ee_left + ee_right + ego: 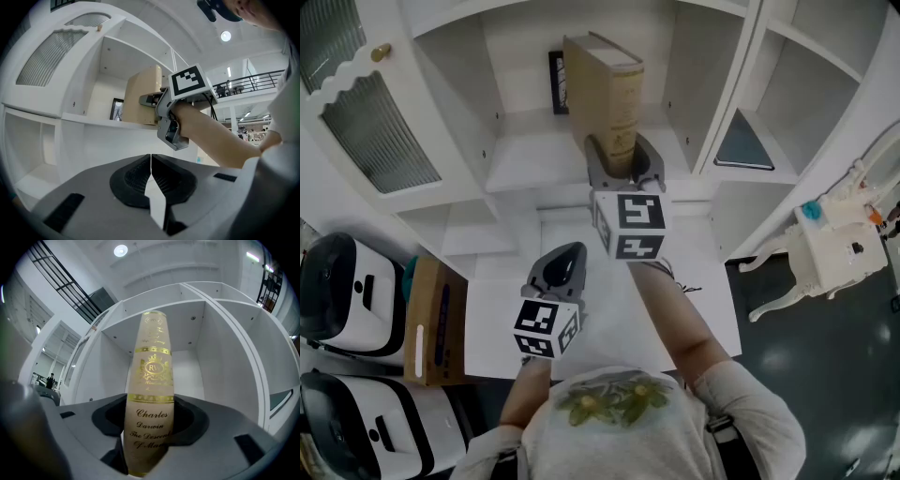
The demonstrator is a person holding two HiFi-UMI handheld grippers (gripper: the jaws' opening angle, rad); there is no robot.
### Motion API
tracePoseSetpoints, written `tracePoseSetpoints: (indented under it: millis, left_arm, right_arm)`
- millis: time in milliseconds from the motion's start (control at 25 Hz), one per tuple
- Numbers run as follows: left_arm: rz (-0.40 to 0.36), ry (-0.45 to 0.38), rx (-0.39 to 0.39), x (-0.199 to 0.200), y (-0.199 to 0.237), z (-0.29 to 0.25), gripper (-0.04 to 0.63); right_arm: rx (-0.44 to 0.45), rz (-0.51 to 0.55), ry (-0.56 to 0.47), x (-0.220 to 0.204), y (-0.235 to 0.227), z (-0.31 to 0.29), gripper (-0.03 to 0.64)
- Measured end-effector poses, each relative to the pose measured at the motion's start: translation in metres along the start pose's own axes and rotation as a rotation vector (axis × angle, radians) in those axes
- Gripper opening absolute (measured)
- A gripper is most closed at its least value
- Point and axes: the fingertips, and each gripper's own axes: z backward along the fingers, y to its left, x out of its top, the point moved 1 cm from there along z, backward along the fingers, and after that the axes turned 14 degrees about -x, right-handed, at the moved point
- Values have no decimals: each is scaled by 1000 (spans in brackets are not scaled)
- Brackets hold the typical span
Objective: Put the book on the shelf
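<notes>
A thick beige book (605, 89) with gold lettering on its spine (152, 394) stands upright, its front half inside the middle compartment of the white shelf (534, 141). My right gripper (623, 159) is shut on the spine's lower part, one jaw on each cover. In the left gripper view the book (143, 96) pokes into the shelf above the ledge, with the right gripper (154, 99) behind it. My left gripper (567, 258) hangs lower and nearer me, over the white table, shut with nothing between its jaws (151, 161).
A dark framed picture (558, 82) leans at the back of the same compartment, left of the book. A dark flat book (745, 145) lies in the right compartment. A glass door (366, 122) stands open at left. A cardboard box (431, 319) and a white side table (834, 248) flank the table.
</notes>
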Motion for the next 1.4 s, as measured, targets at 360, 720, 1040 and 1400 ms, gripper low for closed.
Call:
tracePoseSetpoints:
  millis: [360,720,1040,1400]
  left_arm:
    - [-1,-6,9,-1,-1,7,32]
    - [12,-17,20,-3,0,18,32]
    - [25,-13,21,-11,-2,21,32]
    - [51,3,-4,-29,-11,20,32]
  right_arm:
    - [9,29,33,-6,2,-4,230]
    - [-13,9,44,-10,-7,19,270]
    - [-6,-82,52,-26,-26,62,270]
    - [58,-80,98,-59,-18,111,268]
